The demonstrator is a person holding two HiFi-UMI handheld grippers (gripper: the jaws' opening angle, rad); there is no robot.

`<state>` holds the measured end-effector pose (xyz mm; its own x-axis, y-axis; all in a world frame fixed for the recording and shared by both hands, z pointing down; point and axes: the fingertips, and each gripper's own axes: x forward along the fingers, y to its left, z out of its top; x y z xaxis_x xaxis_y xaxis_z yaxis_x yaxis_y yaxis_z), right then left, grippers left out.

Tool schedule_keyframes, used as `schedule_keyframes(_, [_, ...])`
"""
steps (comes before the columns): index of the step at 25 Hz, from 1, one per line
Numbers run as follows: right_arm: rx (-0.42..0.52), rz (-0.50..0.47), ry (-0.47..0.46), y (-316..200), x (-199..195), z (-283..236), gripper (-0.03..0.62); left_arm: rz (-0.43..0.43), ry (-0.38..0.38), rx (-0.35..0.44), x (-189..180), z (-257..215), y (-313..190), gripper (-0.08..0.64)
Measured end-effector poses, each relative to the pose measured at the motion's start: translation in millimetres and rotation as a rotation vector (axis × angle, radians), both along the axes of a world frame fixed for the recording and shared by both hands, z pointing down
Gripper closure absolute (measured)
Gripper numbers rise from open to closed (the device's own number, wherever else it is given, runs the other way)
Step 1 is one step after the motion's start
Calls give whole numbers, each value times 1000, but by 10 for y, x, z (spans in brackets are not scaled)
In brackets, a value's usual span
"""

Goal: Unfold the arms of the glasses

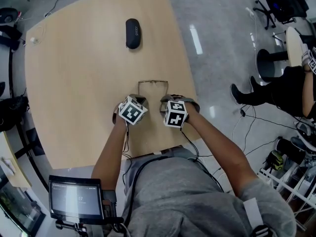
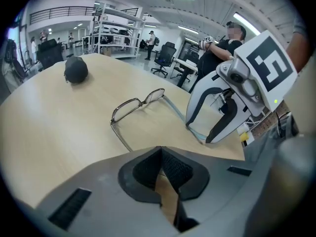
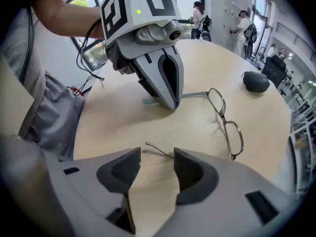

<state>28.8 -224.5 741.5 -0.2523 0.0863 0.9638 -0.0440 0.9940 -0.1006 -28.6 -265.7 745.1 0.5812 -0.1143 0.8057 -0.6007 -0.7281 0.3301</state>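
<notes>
Black case [image 1: 132,33] lies closed at the table's [image 1: 74,93] far end, its contents hidden; glasses [image 1: 153,82] sit outside it, well apart, near the front edge with both arms spread toward the person; left gripper [image 2: 160,154] is clenched on one arm's end; right gripper [image 3: 157,162] is released, the other arm's tip between its parted jaws.

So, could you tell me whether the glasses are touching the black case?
Apart. The head view shows bare table between the glasses and the black case.
</notes>
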Motion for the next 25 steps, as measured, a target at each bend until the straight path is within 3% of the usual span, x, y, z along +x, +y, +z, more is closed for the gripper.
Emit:
schedule_keyframes(7, [-2, -118, 44, -79, 200, 87, 383, -188, 110, -12, -92, 26, -75, 555])
schedule_keyframes(11, [-51, -221, 94, -75, 387, 60, 383, -215, 121, -6, -144, 36, -76, 555])
schedule_keyframes(20, [-25, -133, 61, -192, 214, 161, 383, -240, 98, 26, -313, 105, -161, 555])
schedule_keyframes(25, [33, -78, -58, -13, 308, -335, 383, -325, 156, 131, -130, -436, -63, 555])
